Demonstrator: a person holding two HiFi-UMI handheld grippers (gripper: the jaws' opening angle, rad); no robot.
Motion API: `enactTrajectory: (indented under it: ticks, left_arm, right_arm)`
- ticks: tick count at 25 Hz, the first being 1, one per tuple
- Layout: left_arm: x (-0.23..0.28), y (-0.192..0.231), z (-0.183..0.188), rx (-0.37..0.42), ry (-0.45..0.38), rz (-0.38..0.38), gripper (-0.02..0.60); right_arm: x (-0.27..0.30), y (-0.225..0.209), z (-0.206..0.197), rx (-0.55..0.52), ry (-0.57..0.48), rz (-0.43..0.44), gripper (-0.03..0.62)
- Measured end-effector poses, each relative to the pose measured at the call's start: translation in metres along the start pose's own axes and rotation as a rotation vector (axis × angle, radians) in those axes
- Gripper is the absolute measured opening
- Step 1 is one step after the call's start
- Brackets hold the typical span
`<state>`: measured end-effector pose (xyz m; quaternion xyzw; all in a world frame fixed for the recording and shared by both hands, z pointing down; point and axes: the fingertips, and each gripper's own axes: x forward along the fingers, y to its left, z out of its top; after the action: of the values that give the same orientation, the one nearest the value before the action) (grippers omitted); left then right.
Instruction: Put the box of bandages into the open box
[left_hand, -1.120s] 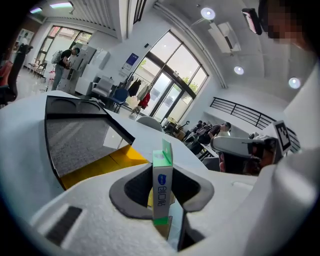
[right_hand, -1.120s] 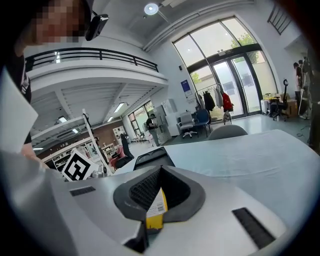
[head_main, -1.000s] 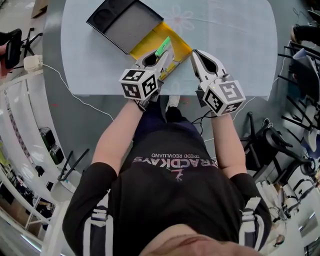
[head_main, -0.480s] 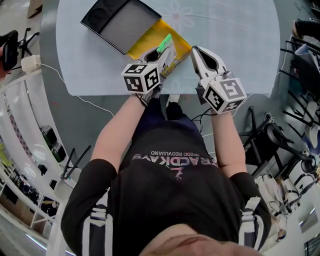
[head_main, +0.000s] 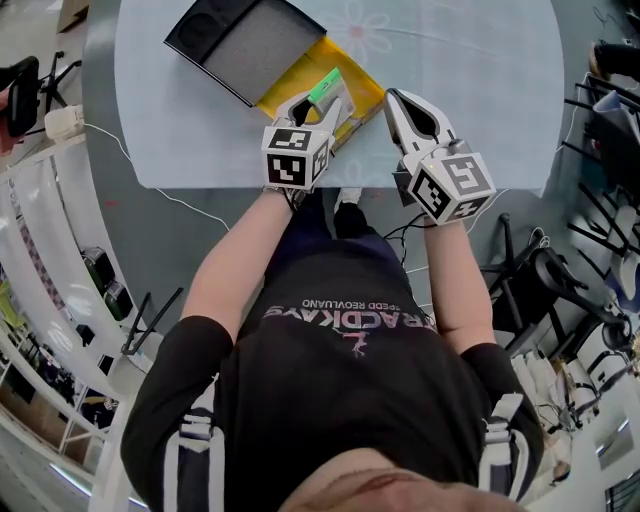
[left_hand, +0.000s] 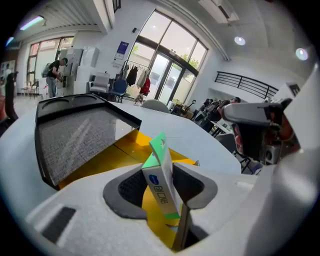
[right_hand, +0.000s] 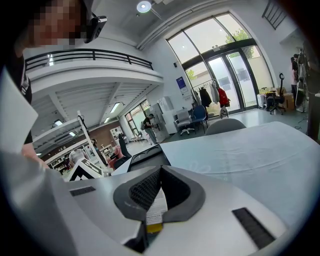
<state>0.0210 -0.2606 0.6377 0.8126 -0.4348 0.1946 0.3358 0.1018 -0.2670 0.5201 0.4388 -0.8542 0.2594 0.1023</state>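
Observation:
The box of bandages (head_main: 325, 87), white with green ends, stands tilted between the jaws of my left gripper (head_main: 322, 100) over the yellow inside of the open box (head_main: 288, 92). In the left gripper view the bandage box (left_hand: 159, 186) leans on the right pad, with a gap at the left pad; the jaws of the left gripper (left_hand: 162, 175) are opening. The open box's yellow floor (left_hand: 112, 157) lies right below. My right gripper (head_main: 393, 98) rests beside the open box's right corner, its jaws shut on nothing (right_hand: 160, 171).
The open box's black lid with grey lining (head_main: 240, 40) lies back to the far left. The pale table (head_main: 480, 80) ends just before the person's body. A white cable (head_main: 130, 160) hangs off the left edge. Chairs and stands crowd the right side.
My left gripper has rolled and shifted slightly right over the yellow box, with the bandage box still between its jaws. The right gripper has barely moved.

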Motion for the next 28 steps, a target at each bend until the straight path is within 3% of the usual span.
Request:
enactTrajectory:
  ticks: [12, 28]
  left_arm:
    - [-0.002, 0.02, -0.018, 0.114, 0.085, 0.16, 0.278]
    - [-0.013, 0.044, -0.027, 0.082, 0.078, 0.249, 0.314]
  right_arm:
    - [-0.008, 0.0, -0.003, 0.012, -0.006, -0.003, 0.011]
    - [-0.016, 0.007, -0.006, 0.021, -0.013, 0.008, 0.011]
